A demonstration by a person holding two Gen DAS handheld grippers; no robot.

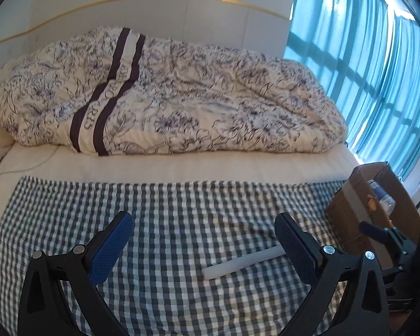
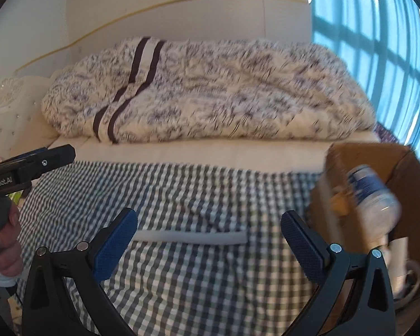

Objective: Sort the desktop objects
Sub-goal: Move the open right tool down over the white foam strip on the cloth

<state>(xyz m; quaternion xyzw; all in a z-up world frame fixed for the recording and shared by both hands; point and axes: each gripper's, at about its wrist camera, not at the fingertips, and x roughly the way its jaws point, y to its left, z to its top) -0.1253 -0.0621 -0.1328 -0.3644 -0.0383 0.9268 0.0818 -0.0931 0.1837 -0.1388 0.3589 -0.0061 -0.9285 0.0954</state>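
A white tube [image 1: 240, 263] [image 2: 190, 236] lies flat on the green-and-white checked cloth [image 1: 168, 204] [image 2: 182, 190]. My left gripper [image 1: 204, 249] hovers open over the cloth, and the tube's right end reaches its right finger. My right gripper [image 2: 208, 245] is open too, with the tube lying across the gap just beyond its fingertips. To the right stands a brown cardboard box [image 1: 347, 210] [image 2: 350, 154]. A clear bottle with a blue label [image 1: 382, 196] [image 2: 372, 193] shows in its opening, blurred in the right wrist view.
A rumpled floral duvet [image 1: 182, 98] [image 2: 210, 89] fills the far side of the bed. Teal curtains [image 1: 364, 56] hang at the right. A hand [image 2: 2, 238] holds the left gripper [image 2: 67, 151] at the left edge. A dark gripper part [image 1: 383, 235] stands before the box.
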